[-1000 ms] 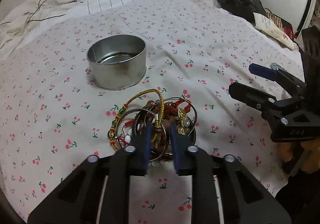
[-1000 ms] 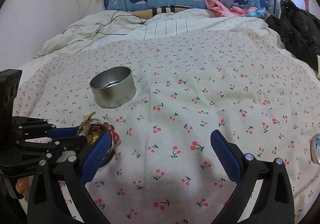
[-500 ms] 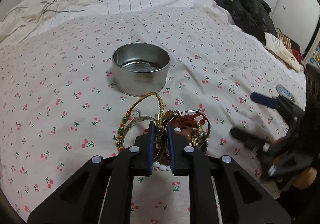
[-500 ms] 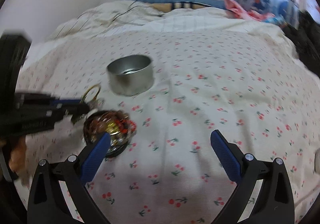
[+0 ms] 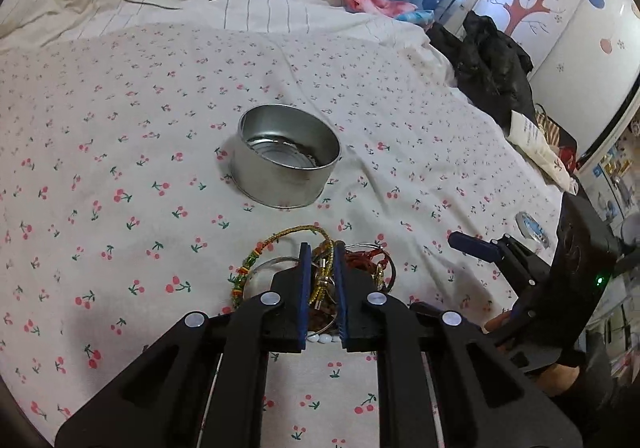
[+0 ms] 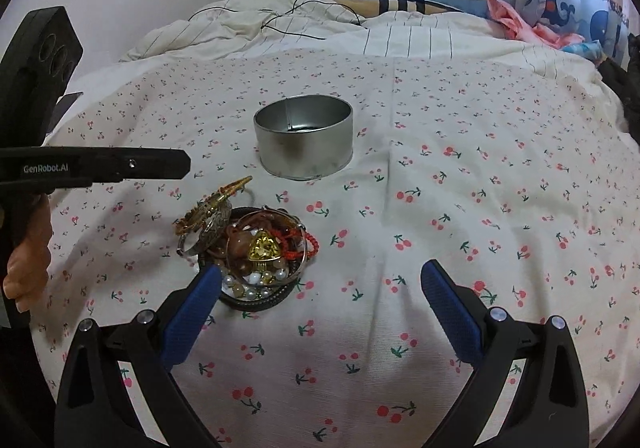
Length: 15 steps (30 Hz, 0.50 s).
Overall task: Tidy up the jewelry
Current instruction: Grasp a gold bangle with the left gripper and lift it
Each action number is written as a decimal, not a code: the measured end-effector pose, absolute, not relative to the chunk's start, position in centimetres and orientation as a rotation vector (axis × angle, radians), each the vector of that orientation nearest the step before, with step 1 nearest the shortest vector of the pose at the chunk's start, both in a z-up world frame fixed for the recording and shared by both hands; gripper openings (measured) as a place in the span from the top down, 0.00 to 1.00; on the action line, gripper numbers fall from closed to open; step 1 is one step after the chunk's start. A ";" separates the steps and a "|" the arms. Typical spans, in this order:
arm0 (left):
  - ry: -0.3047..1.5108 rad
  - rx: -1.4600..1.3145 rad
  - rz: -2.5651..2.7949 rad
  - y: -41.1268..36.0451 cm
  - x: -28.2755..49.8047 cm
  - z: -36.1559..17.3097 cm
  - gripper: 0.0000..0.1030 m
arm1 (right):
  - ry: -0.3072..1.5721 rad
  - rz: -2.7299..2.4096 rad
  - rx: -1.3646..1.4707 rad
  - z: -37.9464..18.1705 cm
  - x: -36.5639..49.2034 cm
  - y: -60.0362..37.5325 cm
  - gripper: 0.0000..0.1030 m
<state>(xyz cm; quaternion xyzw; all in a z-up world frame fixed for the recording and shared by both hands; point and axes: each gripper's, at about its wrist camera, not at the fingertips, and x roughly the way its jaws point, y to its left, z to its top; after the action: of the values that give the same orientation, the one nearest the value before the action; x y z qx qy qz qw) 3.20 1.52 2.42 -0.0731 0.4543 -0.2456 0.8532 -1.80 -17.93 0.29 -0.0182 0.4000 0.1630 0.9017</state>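
A pile of jewelry lies on the cherry-print bedspread, in front of an empty round metal tin. In the left wrist view my left gripper is over the pile and shut on the gold braided bracelet, whose cord runs down the narrow gap between the pads. In the right wrist view that bracelet stands tilted up off the pile, below the left gripper. My right gripper is open wide and holds nothing. Its left pad is at the pile's near edge. The tin stands beyond the pile.
A black garment and a white packet lie at the bed's right edge, with a small round disc nearer. A thin cable trails over the rumpled quilt behind. A person's hand grips the left tool.
The left jaws have closed from a wider gap onto the gold bracelet's cord, and the left hand has risen and rolled. The right gripper has shifted so the pile now sits by its left finger.
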 end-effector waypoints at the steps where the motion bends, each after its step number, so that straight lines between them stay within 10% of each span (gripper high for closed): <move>1: 0.963 -0.142 -0.516 1.4 3.2 2.3 0.90 | 0.827 0.337 -0.040 0.3 -1.8 -17.9 0.07; 9: 0.984 0.026 -0.507 -2.3 3.7 0.8 0.89 | 0.835 0.341 -0.041 0.1 -2.0 -17.7 0.07; 15: 0.990 0.042 -0.499 -3.5 5.0 0.0 0.67 | 0.836 0.343 -0.031 0.1 -1.9 -17.8 0.07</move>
<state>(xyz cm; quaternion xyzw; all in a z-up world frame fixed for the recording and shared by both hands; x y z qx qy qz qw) 5.01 -3.50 -0.05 0.0201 0.4698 -0.2370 0.8501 -1.93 -17.78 0.13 -0.0148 0.4040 0.1657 0.8995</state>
